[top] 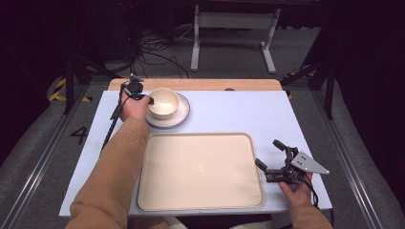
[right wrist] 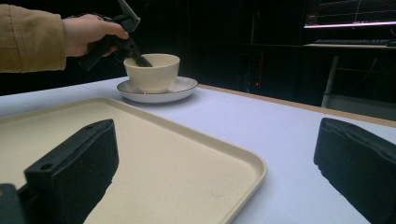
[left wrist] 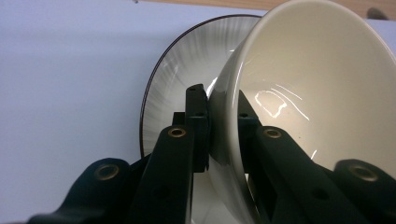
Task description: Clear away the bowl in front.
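Observation:
A cream bowl (top: 163, 102) (right wrist: 156, 72) sits on a white plate with a dark rim (top: 181, 117) (right wrist: 180, 88) at the back left of the table. My left gripper (top: 149, 100) (left wrist: 223, 123) is shut on the bowl's near wall (left wrist: 229, 116), one jaw outside and one inside. In the left gripper view the bowl leans a little over the plate (left wrist: 187, 65). My right gripper (top: 270, 155) (right wrist: 215, 172) rests open at the front right, beside the tray's right edge, with nothing between its jaws.
A large beige tray (top: 200, 169) (right wrist: 140, 154) lies in the front middle of the white table (top: 239, 114). A wooden strip (top: 200, 84) runs along the table's far edge. Beyond it stand dark floor, cables and a white desk frame (top: 234, 28).

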Available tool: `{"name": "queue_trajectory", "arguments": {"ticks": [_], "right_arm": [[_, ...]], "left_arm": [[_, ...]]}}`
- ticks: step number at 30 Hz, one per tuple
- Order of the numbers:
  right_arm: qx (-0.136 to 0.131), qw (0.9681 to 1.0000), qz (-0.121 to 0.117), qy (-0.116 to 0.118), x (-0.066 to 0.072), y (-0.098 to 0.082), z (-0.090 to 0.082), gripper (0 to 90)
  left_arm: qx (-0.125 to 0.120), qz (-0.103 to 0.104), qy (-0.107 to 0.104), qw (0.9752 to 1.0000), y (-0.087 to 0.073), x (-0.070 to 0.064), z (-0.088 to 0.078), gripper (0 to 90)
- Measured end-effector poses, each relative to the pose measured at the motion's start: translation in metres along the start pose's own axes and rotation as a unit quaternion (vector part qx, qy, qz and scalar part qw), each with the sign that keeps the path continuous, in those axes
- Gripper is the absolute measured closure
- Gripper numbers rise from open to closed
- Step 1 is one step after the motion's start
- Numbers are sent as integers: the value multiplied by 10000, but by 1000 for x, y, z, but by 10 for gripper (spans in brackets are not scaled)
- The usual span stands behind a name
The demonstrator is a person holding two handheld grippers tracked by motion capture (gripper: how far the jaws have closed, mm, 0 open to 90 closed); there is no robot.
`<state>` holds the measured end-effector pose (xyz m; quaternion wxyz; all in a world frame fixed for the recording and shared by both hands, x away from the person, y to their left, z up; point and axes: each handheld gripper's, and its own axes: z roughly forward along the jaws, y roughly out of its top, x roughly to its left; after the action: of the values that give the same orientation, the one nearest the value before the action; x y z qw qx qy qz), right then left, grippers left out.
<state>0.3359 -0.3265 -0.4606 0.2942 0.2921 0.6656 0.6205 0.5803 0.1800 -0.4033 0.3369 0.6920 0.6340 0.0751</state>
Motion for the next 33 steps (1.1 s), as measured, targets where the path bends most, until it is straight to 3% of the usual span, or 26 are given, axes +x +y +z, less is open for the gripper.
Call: {"name": "queue_trajectory", "arguments": {"ticks": [5, 9, 13, 17, 22, 29, 33], "right_arm": [[-2, 10000, 1, 0, 0, 0, 0, 6], [-1, 10000, -1, 0, 0, 0, 0, 6], [-1, 10000, -2, 1, 0, 0, 0, 6], [-2, 10000, 0, -1, 0, 0, 0, 6], [-6, 10000, 1, -5, 0, 0, 0, 6], [-6, 10000, 3, -3, 0, 0, 0, 6], [-6, 10000, -1, -3, 0, 0, 0, 6]], "left_arm": [[-73, 198, -5, 9998, 5, -6, -13, 824], [-115, 242, -59, 9996, 7, -7, -21, 824], [-112, 414, 23, 9991, 10, -11, -30, 824], [-131, 489, -136, 9986, 14, -15, -42, 824], [-107, 618, -136, 9979, 16, -20, -52, 823], [-31, 773, -294, 9966, 15, -22, -64, 823], [17, 942, -407, 9947, 13, -25, -73, 823]]}}
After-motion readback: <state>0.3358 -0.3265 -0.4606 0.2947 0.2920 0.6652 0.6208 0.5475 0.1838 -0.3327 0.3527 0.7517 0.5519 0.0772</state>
